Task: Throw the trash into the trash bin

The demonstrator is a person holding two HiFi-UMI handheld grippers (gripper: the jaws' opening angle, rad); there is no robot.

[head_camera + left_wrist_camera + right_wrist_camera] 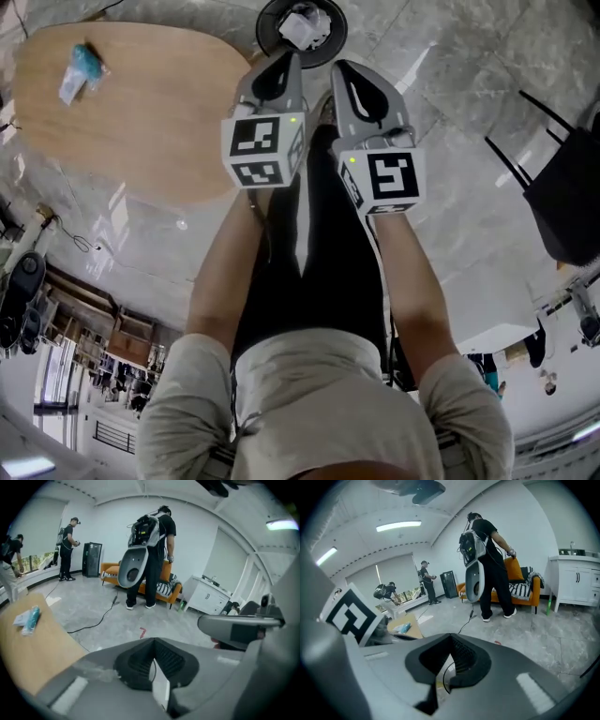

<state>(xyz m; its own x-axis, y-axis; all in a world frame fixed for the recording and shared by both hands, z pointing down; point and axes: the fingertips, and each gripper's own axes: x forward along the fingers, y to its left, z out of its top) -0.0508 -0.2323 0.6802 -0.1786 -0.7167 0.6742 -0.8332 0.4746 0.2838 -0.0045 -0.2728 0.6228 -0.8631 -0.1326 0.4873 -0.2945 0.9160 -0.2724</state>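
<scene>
hovering side by side above the person's legs (309,253), the left gripper (284,70) and right gripper (347,73) both point toward the trash bin (266,21) on the grey floor (450,112), just beyond their tips. left jaws are pressed together, nothing between the pads. right jaws are likewise closed and empty. a crumpled white piece of trash (305,28) sits inside the bin. over on the wooden table (159,122), well apart from the bin, a blue-and-white wrapper (82,70) lies toward its left end. a black chair (562,197) stands off to the right.
</scene>
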